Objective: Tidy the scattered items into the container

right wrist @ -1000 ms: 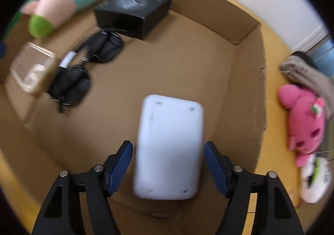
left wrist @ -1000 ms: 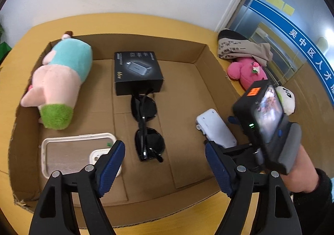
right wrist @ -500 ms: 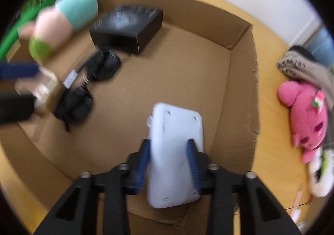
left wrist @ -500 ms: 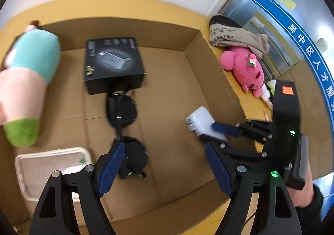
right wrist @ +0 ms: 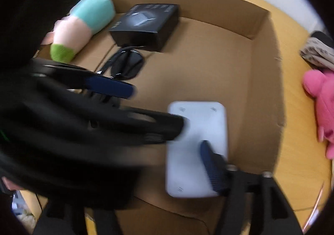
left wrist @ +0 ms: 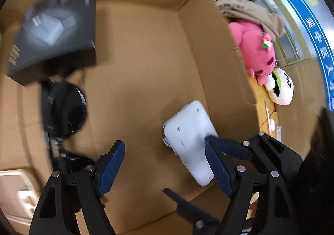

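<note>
Left wrist view: the left gripper [left wrist: 165, 169] hangs with its jaws spread wide and nothing between them, above the floor of the cardboard box [left wrist: 146, 63]. The white case [left wrist: 191, 141] lies flat near the box's right wall, with a blue pad of the right gripper [left wrist: 224, 147] over its near end. A black carton [left wrist: 54, 32] and dark sunglasses [left wrist: 62, 109] lie blurred at left. Outside, a pink plush [left wrist: 256, 49] rests on the table [left wrist: 269, 113].

Right wrist view: the right gripper's jaws have just been opening. One blue pad shows over the white case [right wrist: 196, 130], which lies released on the box floor; the other finger is hidden behind the blurred left gripper [right wrist: 117, 97]. A pastel plush [right wrist: 81, 26] lies at the far left of the box [right wrist: 208, 57].
</note>
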Tool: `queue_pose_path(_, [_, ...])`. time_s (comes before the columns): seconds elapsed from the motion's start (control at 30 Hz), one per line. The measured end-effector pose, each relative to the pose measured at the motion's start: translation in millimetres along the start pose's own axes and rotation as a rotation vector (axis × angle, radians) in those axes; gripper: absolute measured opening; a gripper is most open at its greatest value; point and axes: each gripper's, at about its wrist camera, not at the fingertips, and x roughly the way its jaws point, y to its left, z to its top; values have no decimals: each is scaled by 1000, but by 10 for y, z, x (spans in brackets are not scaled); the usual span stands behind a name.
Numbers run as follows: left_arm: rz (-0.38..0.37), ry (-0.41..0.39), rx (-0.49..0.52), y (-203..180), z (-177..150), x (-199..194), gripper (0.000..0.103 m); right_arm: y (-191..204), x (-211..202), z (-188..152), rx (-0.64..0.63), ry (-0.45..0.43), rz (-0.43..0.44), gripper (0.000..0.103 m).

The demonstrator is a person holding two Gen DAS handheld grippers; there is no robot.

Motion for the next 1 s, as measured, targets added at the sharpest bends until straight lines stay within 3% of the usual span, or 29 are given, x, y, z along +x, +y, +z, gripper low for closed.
queue_pose_path(0.13, [-38, -5, -14, -10, 34, -4, 89, -16, -1, -9, 19, -41, -28, 72])
queue_pose_path(0.2, [-63, -6, -18, 0, 43, -8, 91, 17, -43, -19, 5, -67, -85, 72])
queue_pose_path(0.3, [-94, -17, -35, 57, 51, -20, 91, -5, -46, 4, -11, -63, -144, 81])
queue_pose_path(0.47, [-140, -31, -77, 186, 52, -56, 80, -68, 51, 33, -11, -22, -171, 87])
queue_pose_path(0.7, [-165, -43, -70, 276, -15, -111, 83, 82, 61, 61, -11, 9, -99, 89])
queue_pose_path(0.77, [-151, -50, -64, 259, -31, -127, 88, 154, 15, 44, -22, 8, -40, 91])
queue_pose_path(1.0, [-174, -49, -44, 250, -45, -162, 88, 41, -245, -101, 18, -44, 164, 91])
